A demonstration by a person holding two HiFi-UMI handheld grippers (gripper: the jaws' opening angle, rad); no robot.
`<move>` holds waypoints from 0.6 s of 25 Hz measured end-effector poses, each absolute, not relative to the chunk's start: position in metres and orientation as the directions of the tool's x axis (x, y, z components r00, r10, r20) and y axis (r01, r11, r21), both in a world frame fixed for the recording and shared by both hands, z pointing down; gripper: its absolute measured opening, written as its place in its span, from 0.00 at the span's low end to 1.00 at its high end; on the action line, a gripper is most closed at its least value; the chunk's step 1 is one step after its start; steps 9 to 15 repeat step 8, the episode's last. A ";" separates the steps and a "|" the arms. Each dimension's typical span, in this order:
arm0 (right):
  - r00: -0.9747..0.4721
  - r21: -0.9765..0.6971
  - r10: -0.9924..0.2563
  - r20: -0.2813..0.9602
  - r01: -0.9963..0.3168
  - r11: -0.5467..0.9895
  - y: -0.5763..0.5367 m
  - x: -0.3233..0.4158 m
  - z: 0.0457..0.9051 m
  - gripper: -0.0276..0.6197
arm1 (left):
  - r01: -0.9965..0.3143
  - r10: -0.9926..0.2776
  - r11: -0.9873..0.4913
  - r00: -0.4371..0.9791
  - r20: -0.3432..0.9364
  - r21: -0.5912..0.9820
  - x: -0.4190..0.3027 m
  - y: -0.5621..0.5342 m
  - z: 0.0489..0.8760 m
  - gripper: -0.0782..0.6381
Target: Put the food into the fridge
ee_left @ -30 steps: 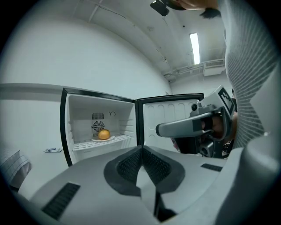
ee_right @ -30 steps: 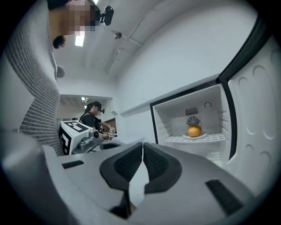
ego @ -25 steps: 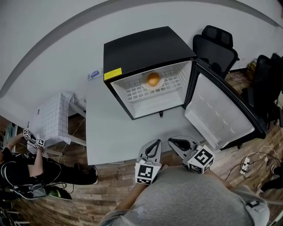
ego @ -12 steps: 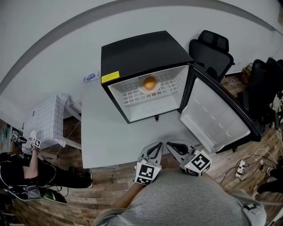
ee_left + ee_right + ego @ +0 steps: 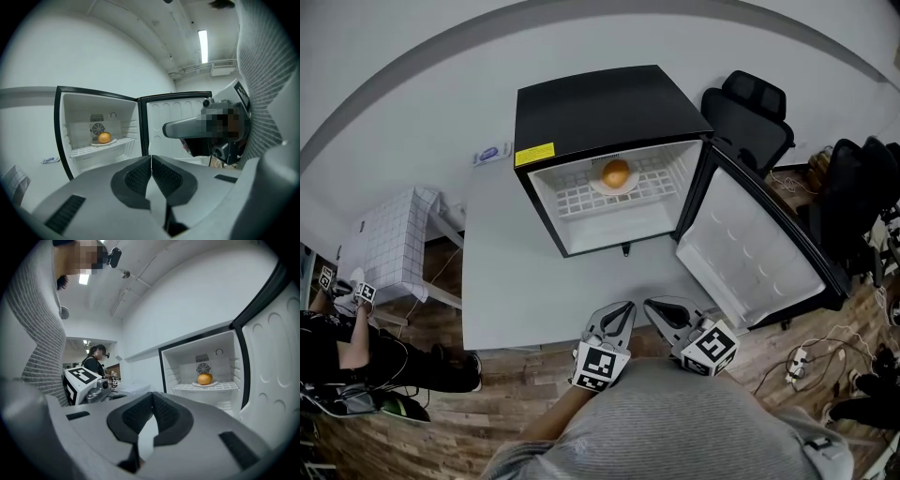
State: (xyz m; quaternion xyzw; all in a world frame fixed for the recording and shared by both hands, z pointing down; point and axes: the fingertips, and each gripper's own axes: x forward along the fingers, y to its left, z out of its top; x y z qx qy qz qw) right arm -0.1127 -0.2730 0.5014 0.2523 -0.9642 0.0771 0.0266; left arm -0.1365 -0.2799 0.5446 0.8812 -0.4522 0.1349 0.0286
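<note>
Orange (image 5: 616,172) isn't in my tools: left tool (image 5: 151,164) and right tool (image 5: 151,401) stay pressed together, empty, over the counter (image 5: 534,281) edge. Beyond, unmoved, it rests on its plate (image 5: 596,185) on the fridge (image 5: 600,103) shelf; door (image 5: 750,258) open, so stowing looks done.

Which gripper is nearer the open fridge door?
Right. The right gripper hangs close to the near corner of the open fridge door; the left gripper is beside it, on the side away from the door.
</note>
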 end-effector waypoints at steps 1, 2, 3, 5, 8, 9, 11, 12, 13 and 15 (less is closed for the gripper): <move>-0.872 -0.136 -0.481 0.090 -0.489 0.862 -0.273 -0.114 0.501 0.06 | -0.808 -0.792 -0.585 0.551 0.263 -0.068 -0.138 -0.279 0.545 0.13; -0.874 -0.133 -0.476 0.094 -0.485 0.864 -0.272 -0.116 0.500 0.06 | -0.812 -0.795 -0.580 0.547 0.262 -0.064 -0.140 -0.279 0.545 0.13; -0.877 -0.130 -0.469 0.101 -0.479 0.868 -0.270 -0.118 0.498 0.06 | -0.816 -0.798 -0.575 0.543 0.262 -0.059 -0.142 -0.279 0.545 0.13; -0.881 -0.129 -0.459 0.113 -0.471 0.873 -0.268 -0.122 0.495 0.06 | -0.820 -0.801 -0.569 0.539 0.260 -0.055 -0.146 -0.278 0.545 0.13; -0.884 -0.125 -0.454 0.115 -0.466 0.876 -0.267 -0.124 0.496 0.06 | -0.823 -0.804 -0.566 0.537 0.257 -0.052 -0.148 -0.278 0.545 0.13; -0.884 -0.125 -0.454 0.115 -0.466 0.876 -0.267 -0.124 0.496 0.06 | -0.823 -0.804 -0.566 0.537 0.257 -0.052 -0.148 -0.278 0.545 0.13; -0.884 -0.125 -0.454 0.115 -0.466 0.876 -0.267 -0.124 0.496 0.06 | -0.823 -0.804 -0.566 0.537 0.257 -0.052 -0.148 -0.278 0.545 0.13; -0.884 -0.125 -0.454 0.115 -0.466 0.876 -0.267 -0.124 0.496 0.06 | -0.823 -0.804 -0.566 0.537 0.257 -0.052 -0.148 -0.278 0.545 0.13; -0.884 -0.125 -0.454 0.115 -0.466 0.876 -0.267 -0.124 0.496 0.06 | -0.823 -0.804 -0.566 0.537 0.257 -0.052 -0.148 -0.278 0.545 0.13; -0.884 -0.125 -0.454 0.115 -0.466 0.876 -0.267 -0.124 0.496 0.06 | -0.823 -0.804 -0.566 0.537 0.257 -0.052 -0.148 -0.278 0.545 0.13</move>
